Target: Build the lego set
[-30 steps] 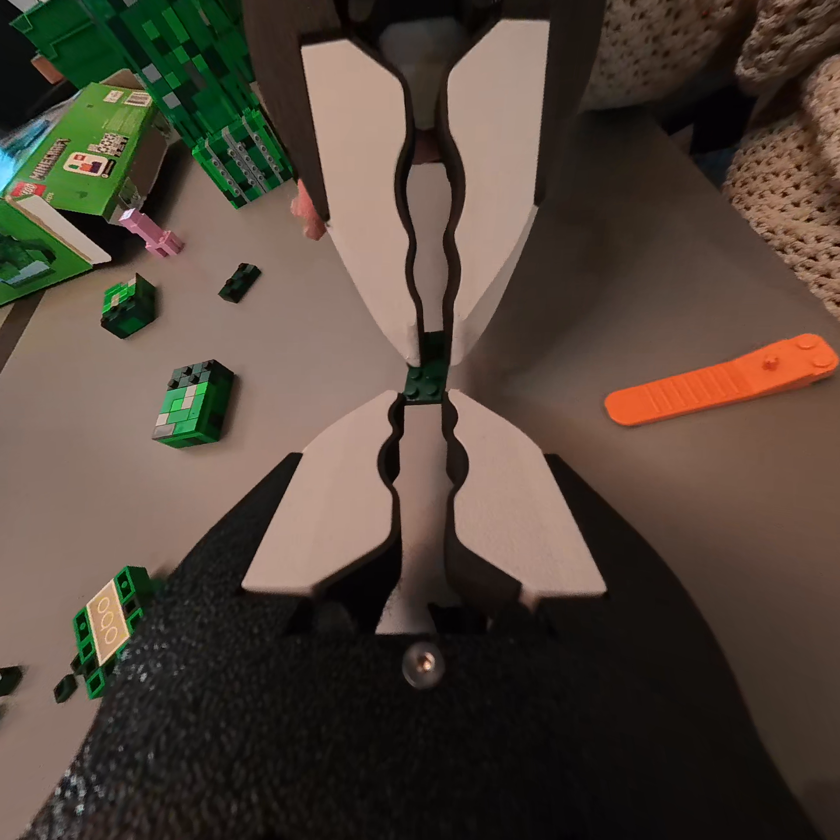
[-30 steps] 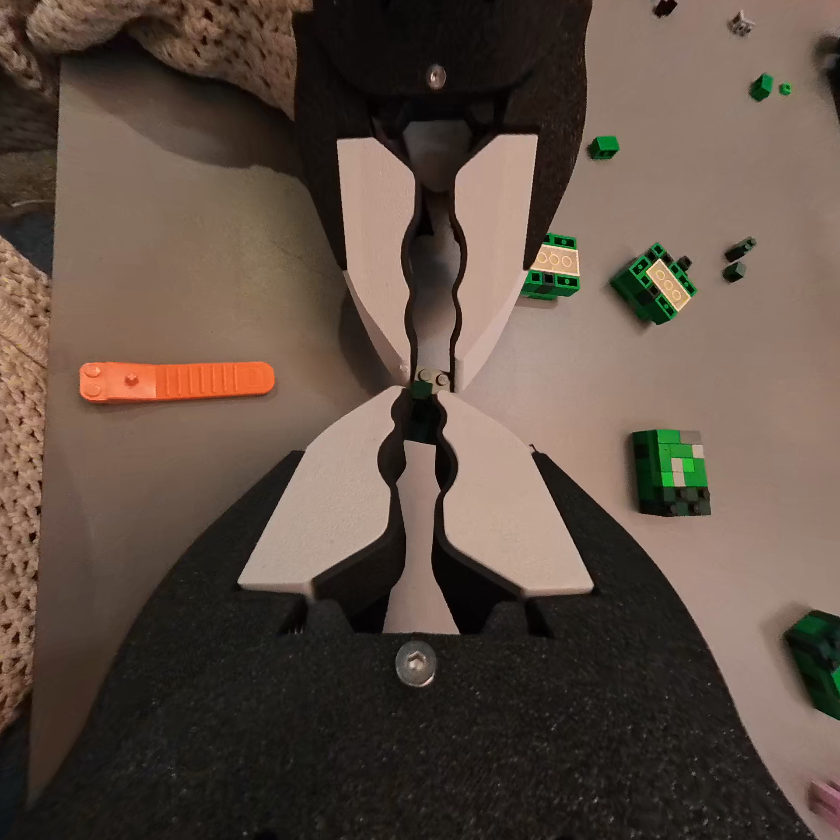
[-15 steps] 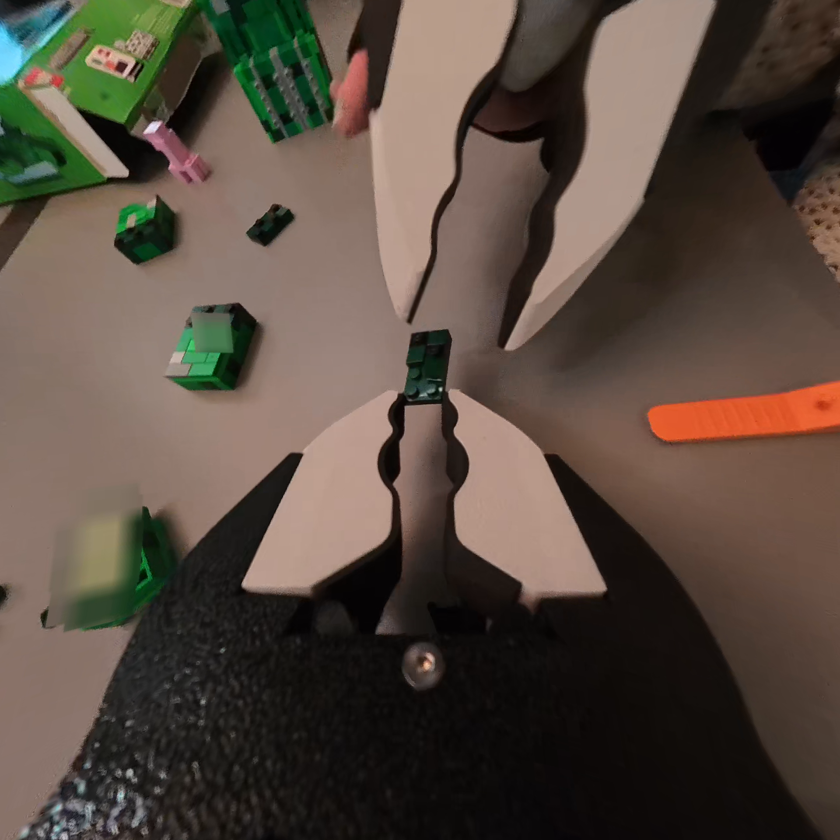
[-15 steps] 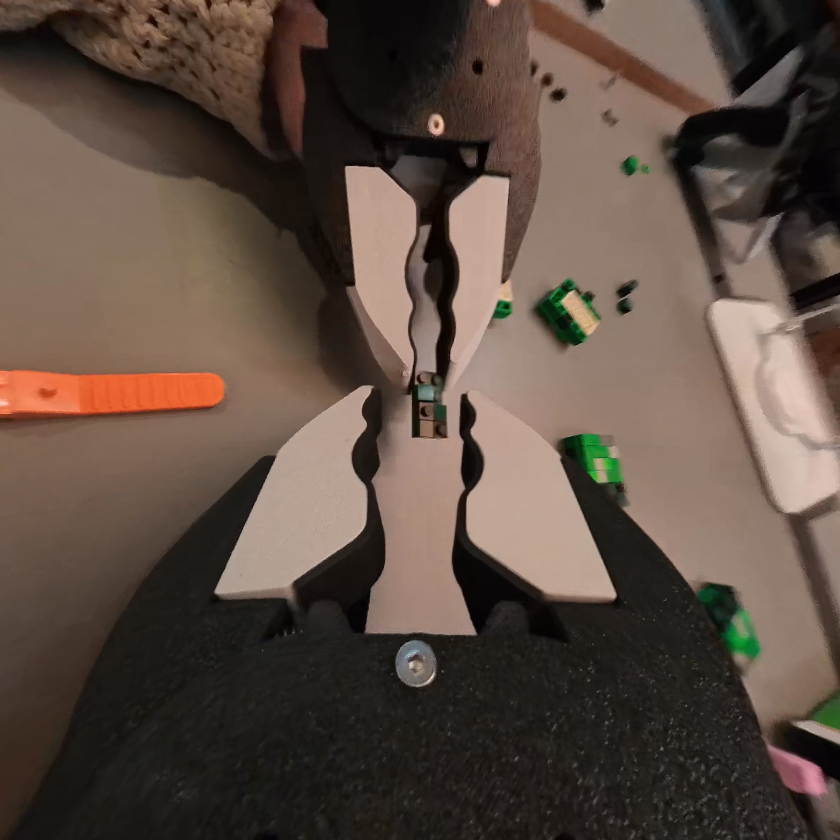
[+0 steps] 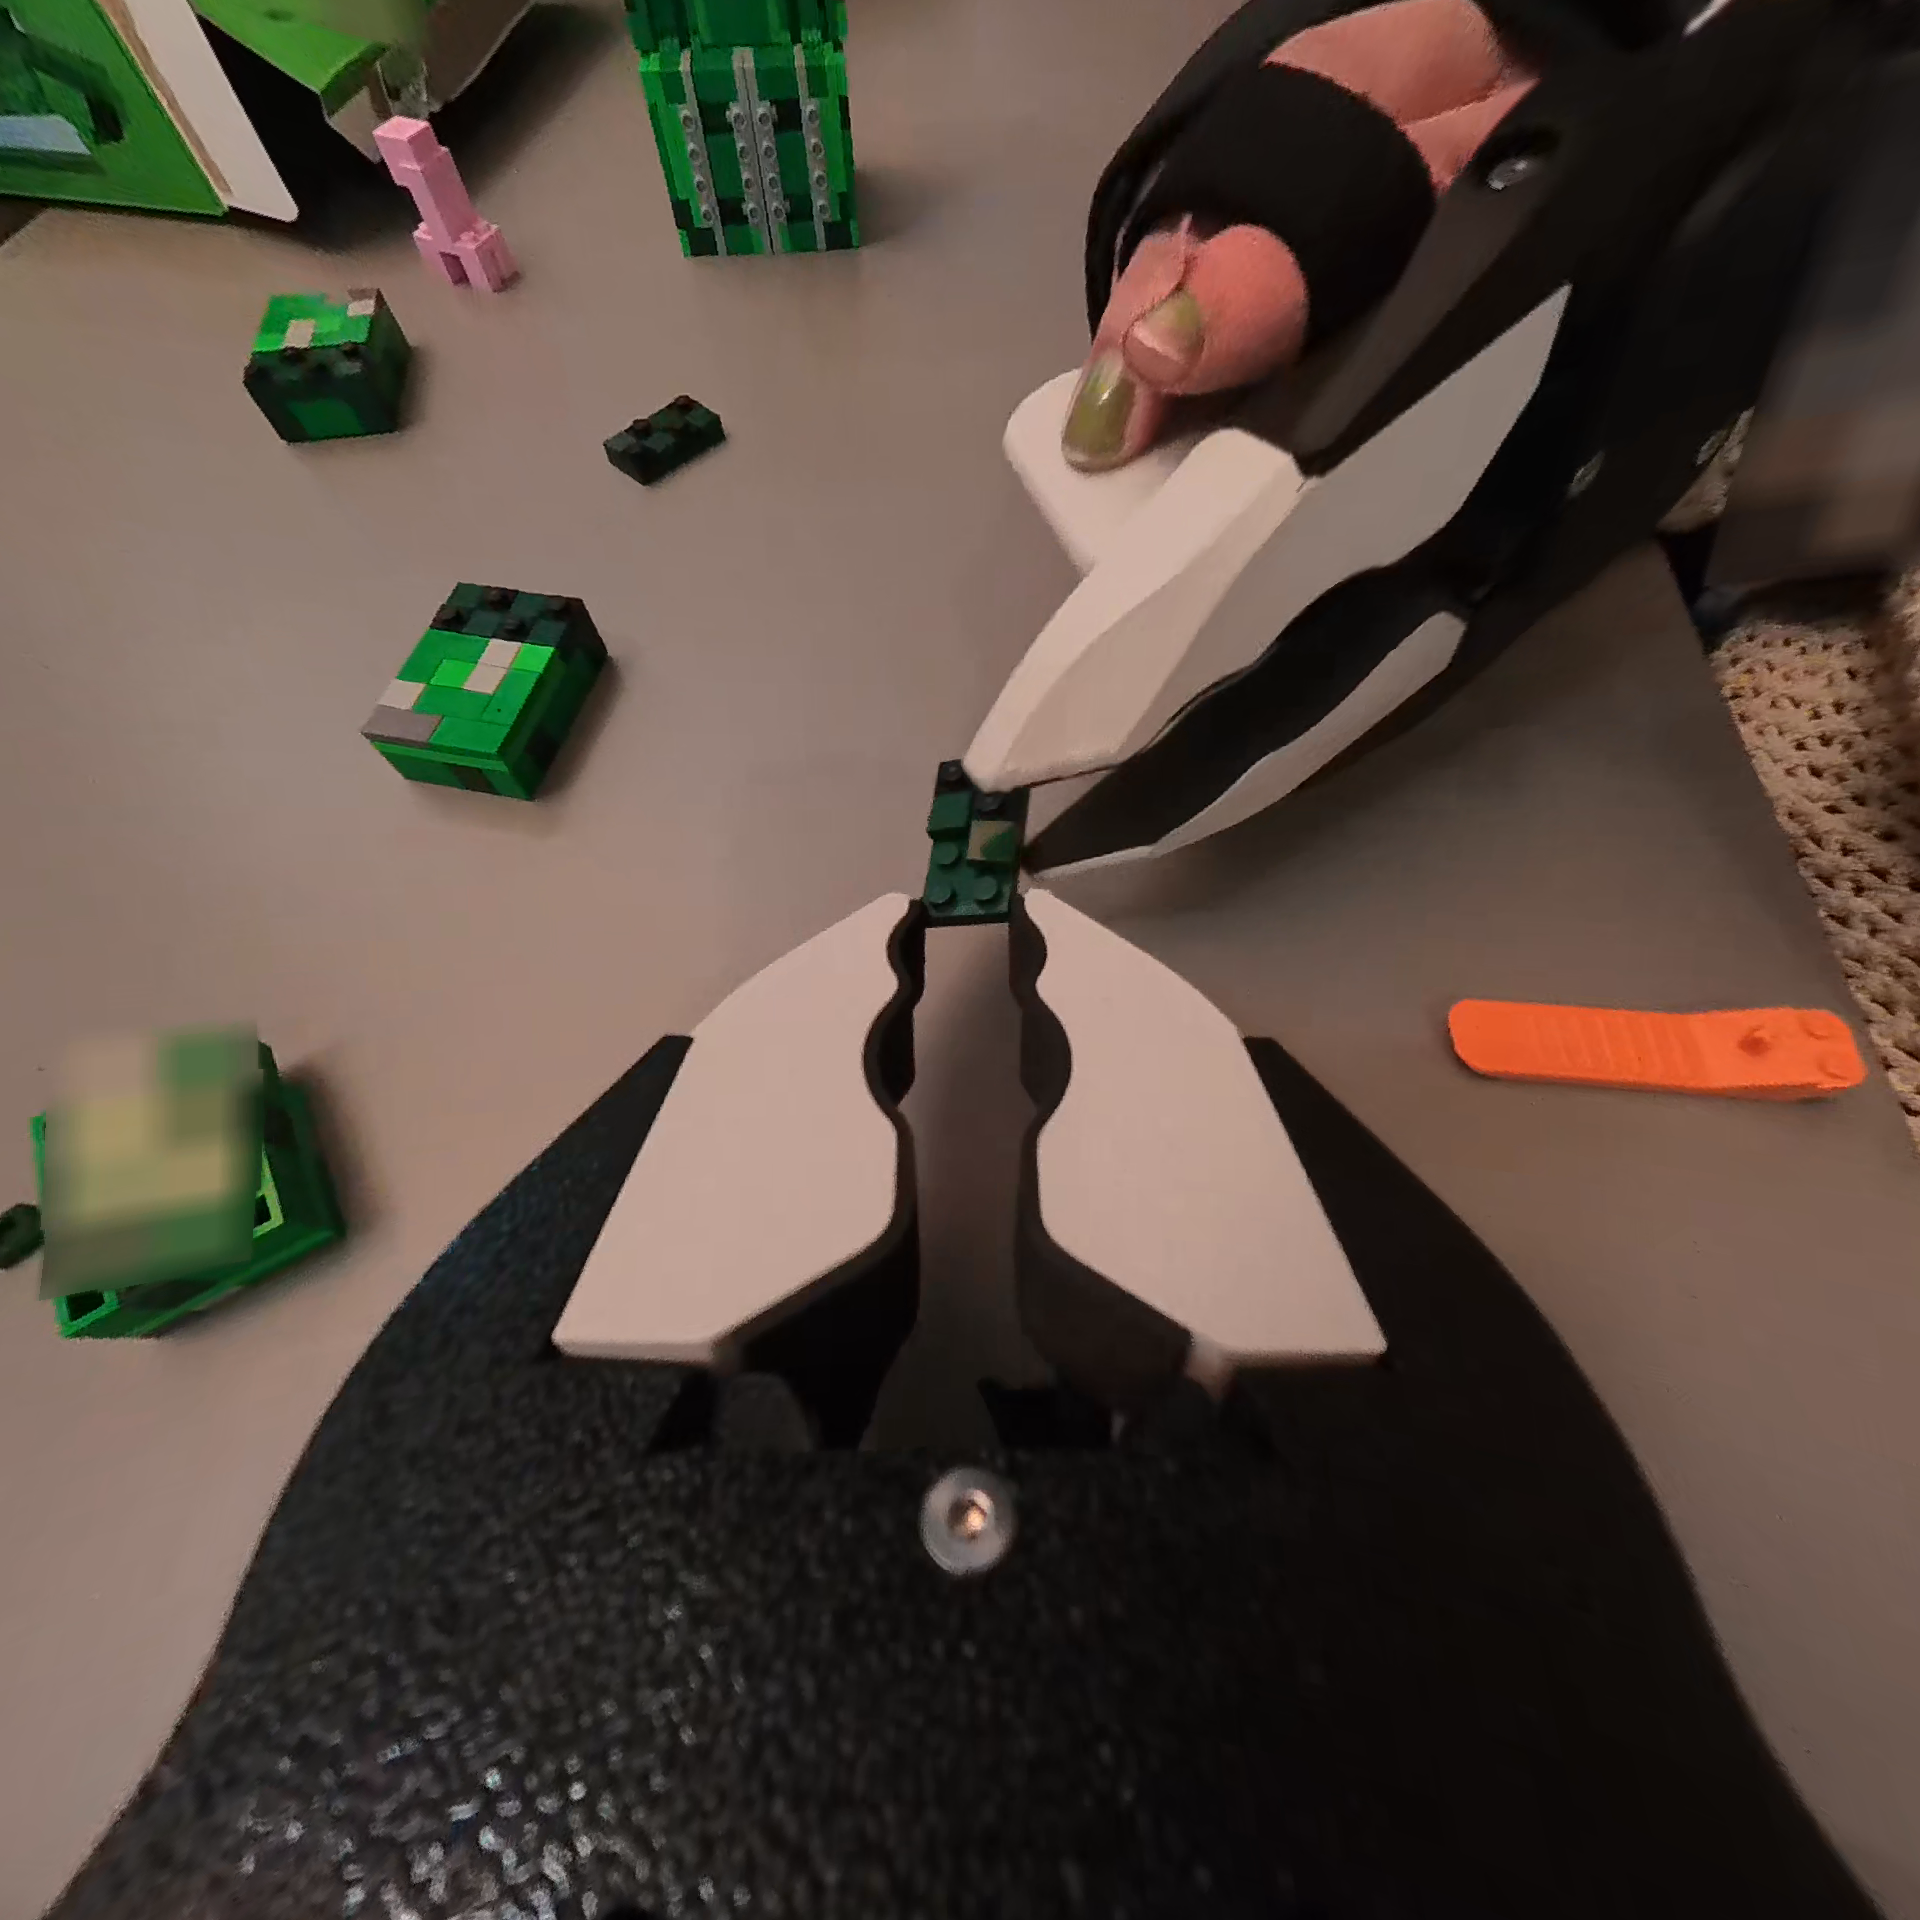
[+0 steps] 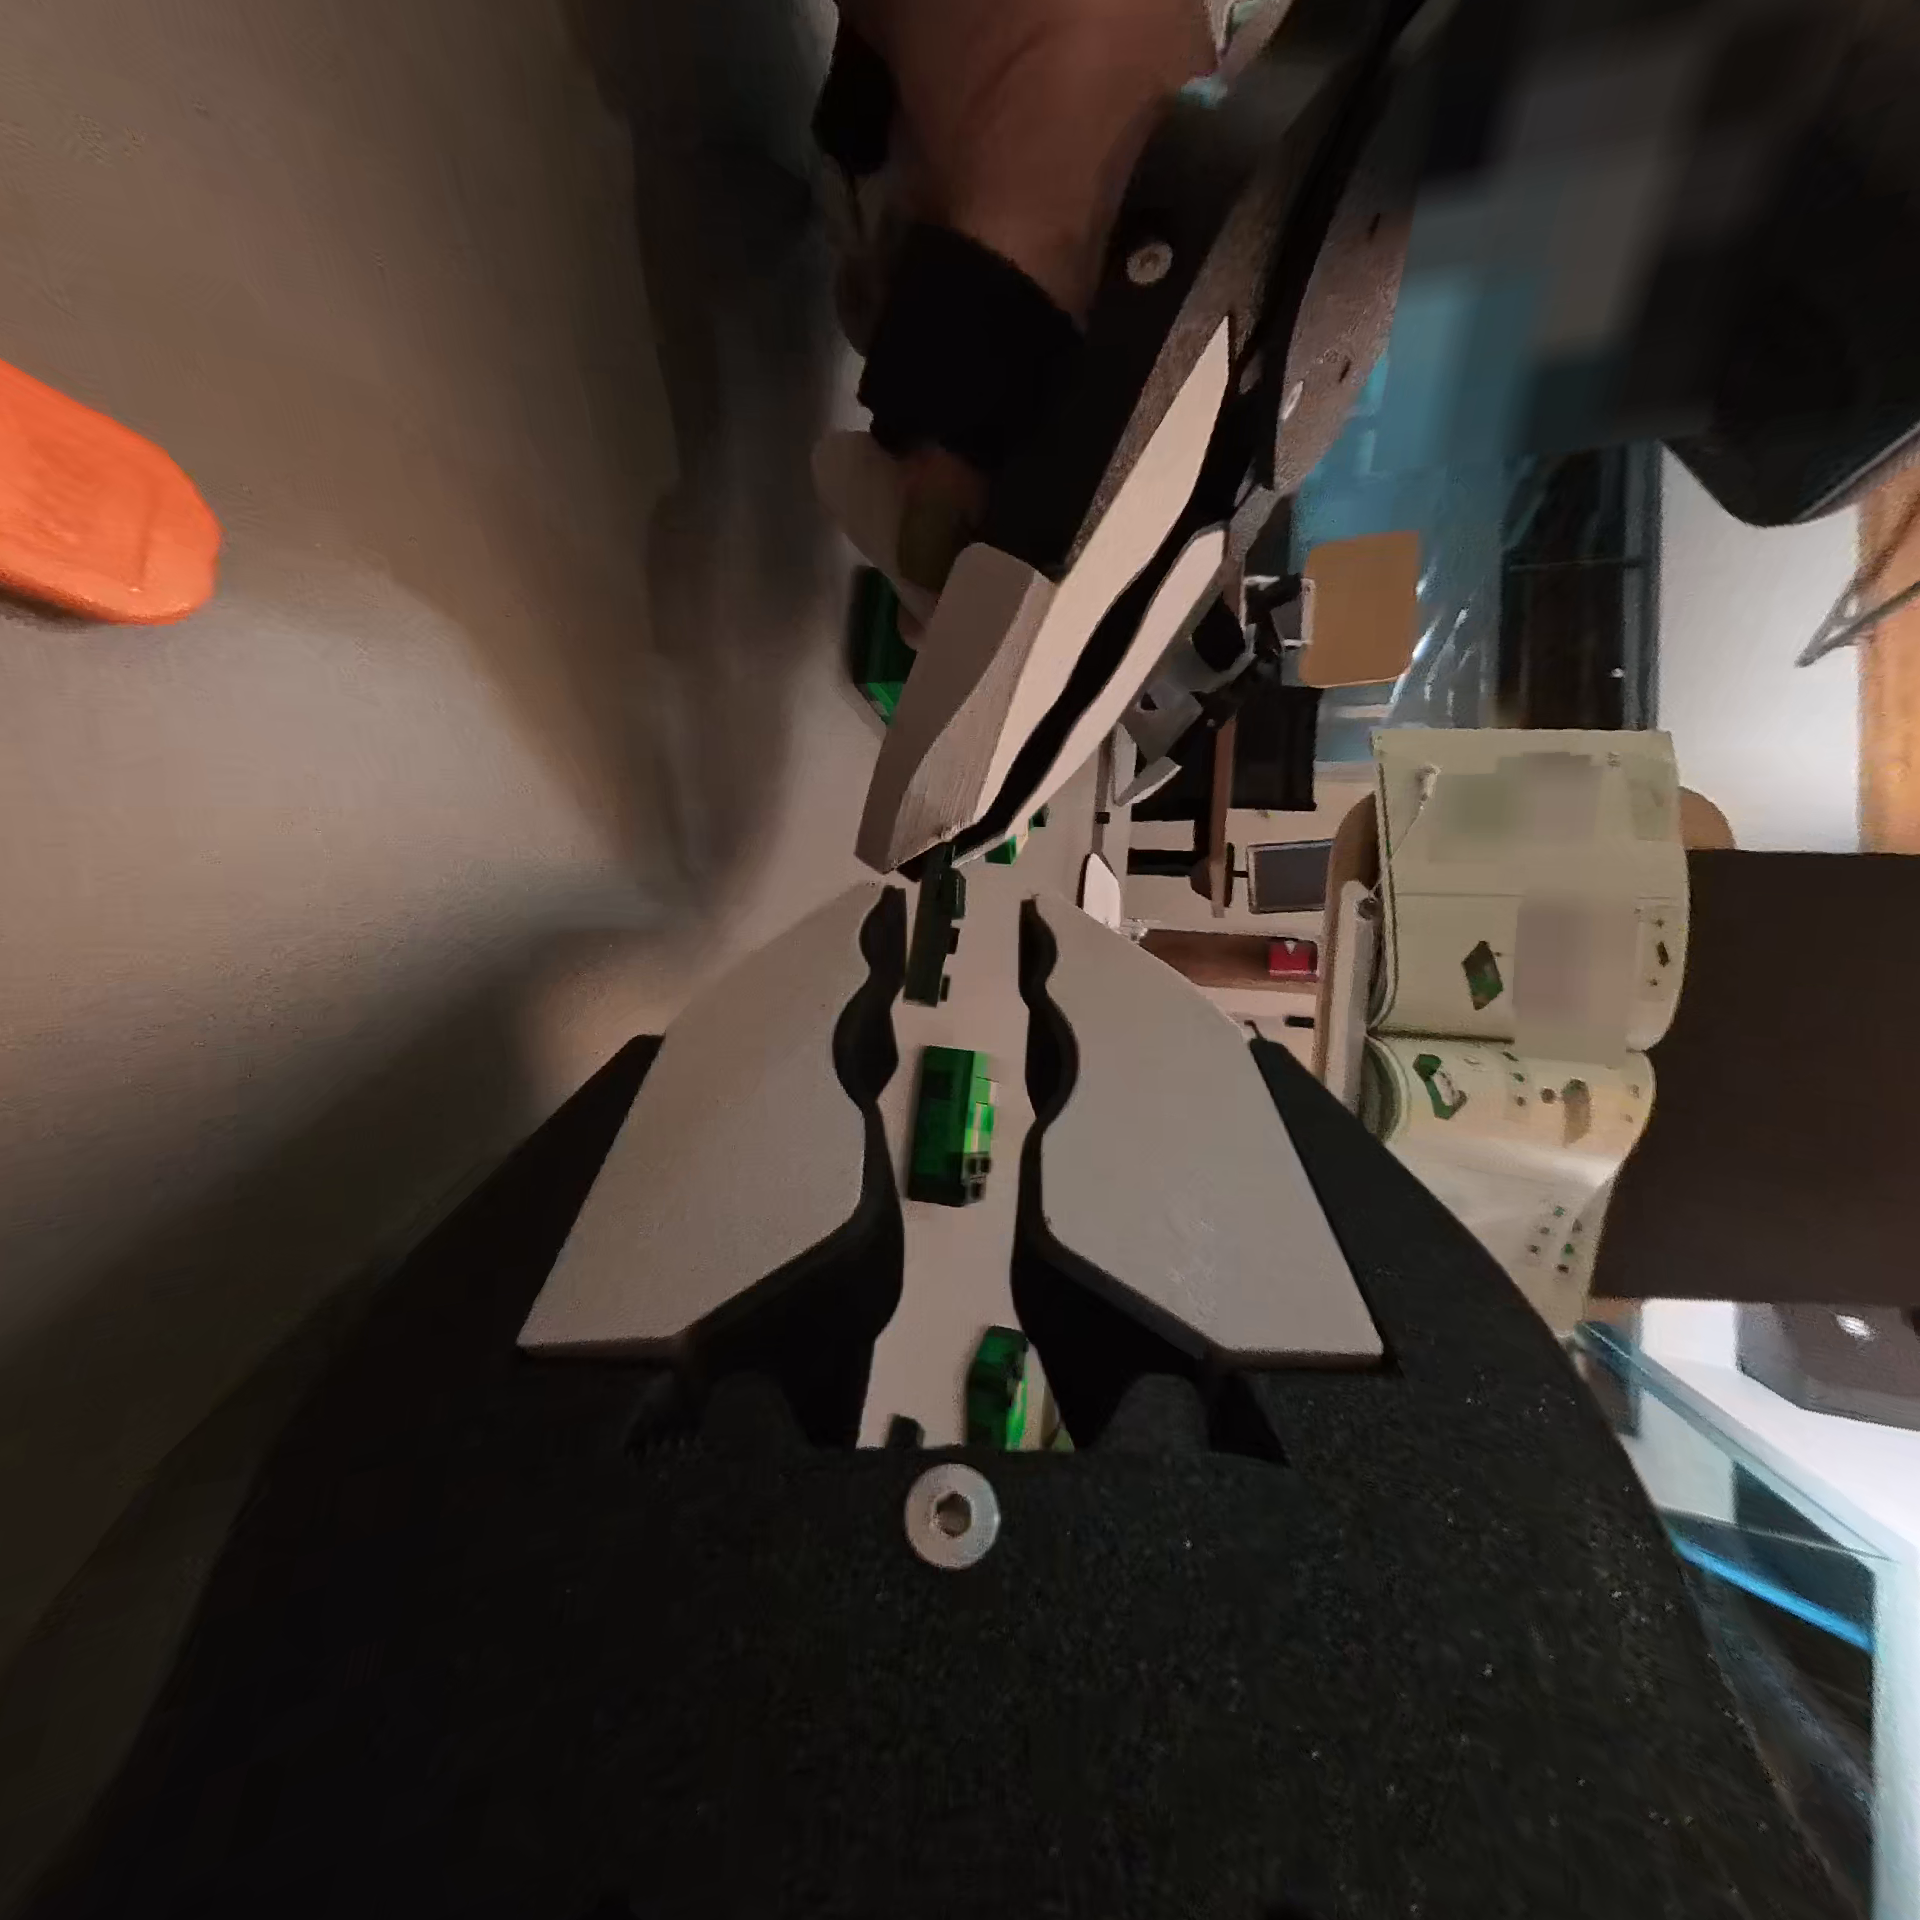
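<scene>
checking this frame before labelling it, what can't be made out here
- Left wrist view: a mosaic patch hides the top of the bright green lego block at the left edge.
- Left wrist view: the right tongs meet the small dark green plate stack, but whether they are pinching it cannot be told.
- Right wrist view: motion blur smears the orange flat plastic tool, cut off by the left edge.

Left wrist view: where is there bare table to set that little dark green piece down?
Bare table lies below the orange tool, and between the dark brick and the gripped piece. The left side is crowded with green blocks.
</scene>
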Motion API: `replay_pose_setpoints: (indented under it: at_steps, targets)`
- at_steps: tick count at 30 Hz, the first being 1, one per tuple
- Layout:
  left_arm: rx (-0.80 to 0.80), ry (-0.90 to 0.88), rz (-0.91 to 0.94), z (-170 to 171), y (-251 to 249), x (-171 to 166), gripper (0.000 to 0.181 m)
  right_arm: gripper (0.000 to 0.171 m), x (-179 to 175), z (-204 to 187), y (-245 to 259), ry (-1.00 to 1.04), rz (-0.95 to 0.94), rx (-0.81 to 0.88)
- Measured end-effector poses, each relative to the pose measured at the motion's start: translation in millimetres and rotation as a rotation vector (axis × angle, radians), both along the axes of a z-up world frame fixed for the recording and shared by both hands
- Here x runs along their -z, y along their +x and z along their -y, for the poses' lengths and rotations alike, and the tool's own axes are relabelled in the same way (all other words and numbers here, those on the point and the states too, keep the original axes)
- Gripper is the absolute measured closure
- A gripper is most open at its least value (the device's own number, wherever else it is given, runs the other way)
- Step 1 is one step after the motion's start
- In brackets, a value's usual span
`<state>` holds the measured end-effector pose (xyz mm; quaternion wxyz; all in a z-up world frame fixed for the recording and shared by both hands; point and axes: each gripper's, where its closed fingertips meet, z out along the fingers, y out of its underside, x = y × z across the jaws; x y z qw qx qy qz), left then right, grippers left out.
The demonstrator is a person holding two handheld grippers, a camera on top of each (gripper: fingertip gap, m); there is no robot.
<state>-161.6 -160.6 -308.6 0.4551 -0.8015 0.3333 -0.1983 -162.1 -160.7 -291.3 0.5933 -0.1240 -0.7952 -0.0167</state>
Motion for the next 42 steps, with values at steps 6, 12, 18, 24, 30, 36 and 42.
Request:
replay_pose_setpoints:
  at_steps: [6, 12, 18, 24, 30, 36, 42]
  targets:
    - [0.004, -0.005, 0.000, 1, 1, 0, 0.167, 0.158, 4, 1, -3, 0.031, 0.005, -0.006]
    - [0.007, -0.011, -0.017, 1, 1, 3, 0.166, 0.163, 9, 1, -3, -0.003, 0.039, 0.003]
    - [0.015, -0.017, -0.019, 2, 2, 3, 0.167, 0.163, 9, 1, -2, -0.097, 0.070, 0.022]
    - [0.034, -0.030, -0.017, 4, 4, 4, 0.167, 0.165, 9, 3, -1, -0.053, 0.067, -0.010]
    - [0.050, -0.006, -0.045, 5, 6, 5, 0.167, 0.165, 10, 3, 1, -0.179, 0.116, -0.007]
    - [0.088, 0.302, -0.235, 2, 4, -9, 0.167, 0.165, -4, 3, 4, -0.549, 0.139, -0.035]
    - [0.092, 0.435, -0.264, 4, 7, -24, 0.177, 0.165, -13, 7, 7, -0.664, 0.139, -0.070]
